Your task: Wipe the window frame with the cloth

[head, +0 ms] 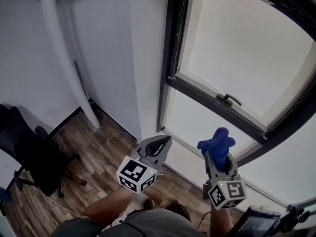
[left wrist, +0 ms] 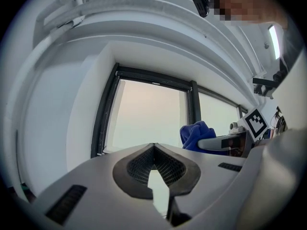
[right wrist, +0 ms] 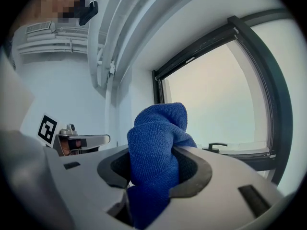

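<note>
Chair: at 8 o'clock in the head view I see a dark office chair (head: 29,157) on the wood floor (head: 98,149). Neither gripper view shows it.
Pipe: a white pipe (head: 64,58) runs down the wall at 10 o'clock and meets the floor.
Left gripper: the left gripper (head: 159,143) sits just left of 6 o'clock and points up toward the window. In its own view (left wrist: 153,146) the jaw tips meet, with only a slit of light lower down, and nothing is between them.
Window frame: the dark window frame (head: 170,58) spans 12 to 3 o'clock in the head view. The left gripper view gives me its left upright (left wrist: 103,114). The right gripper view gives me its right side (right wrist: 268,80).
Handle: a black handle (head: 229,99) sits on the lower rail. Only the head view and the right gripper view (right wrist: 216,146) show it.
Cloth: the blue cloth (head: 217,143) is bunched and stands up out of the right jaws at 5 o'clock. Both gripper views (left wrist: 194,133) (right wrist: 158,128) show it in the air, not against the frame.
Right gripper: the right gripper (head: 218,158) is beside the left one. In its own view (right wrist: 153,163) the jaws are clamped on the cloth's fold, which fills the gap between them.
Screen: a dark screen (head: 256,226) lies at the 5 o'clock edge of the head view.
</note>
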### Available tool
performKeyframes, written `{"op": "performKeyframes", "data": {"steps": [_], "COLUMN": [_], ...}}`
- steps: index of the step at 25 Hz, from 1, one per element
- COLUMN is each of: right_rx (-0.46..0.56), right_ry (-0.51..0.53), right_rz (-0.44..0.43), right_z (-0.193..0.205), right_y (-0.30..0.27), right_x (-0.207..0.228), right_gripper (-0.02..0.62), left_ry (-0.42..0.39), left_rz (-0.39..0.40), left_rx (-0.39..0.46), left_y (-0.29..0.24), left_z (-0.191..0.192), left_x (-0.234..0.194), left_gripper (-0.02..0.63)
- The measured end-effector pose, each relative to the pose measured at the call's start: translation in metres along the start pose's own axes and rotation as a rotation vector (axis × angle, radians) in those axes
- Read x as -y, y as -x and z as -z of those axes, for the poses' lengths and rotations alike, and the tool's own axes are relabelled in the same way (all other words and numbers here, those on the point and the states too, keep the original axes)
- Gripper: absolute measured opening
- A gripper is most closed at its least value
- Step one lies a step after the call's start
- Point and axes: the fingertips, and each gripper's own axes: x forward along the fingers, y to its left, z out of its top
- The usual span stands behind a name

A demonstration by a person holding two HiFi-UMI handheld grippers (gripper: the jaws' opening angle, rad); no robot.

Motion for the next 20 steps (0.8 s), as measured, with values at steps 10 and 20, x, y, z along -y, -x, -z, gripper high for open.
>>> {"op": "performKeyframes", "data": {"steps": [10, 20], "right_rx": [-0.015, 0.013], "right_ry": [-0.043, -0.036], "right_rz": [-0.008, -0.069], "right_z": [0.005, -0.020], "right_y": [-0.087, -0.162], "right_x": [0.066, 0.136], "right_gripper": [0.198, 0.198], "left_ry": [0.005, -0.012], "left_rz": [-0.016, -0.085], "left_rx": [-0.021, -0.018], "left_y": [-0.095, -0.186], "left_z": [0.006, -0.006], "left_x": [-0.043, -0.077], "left_gripper": [0.006, 0.006]}}
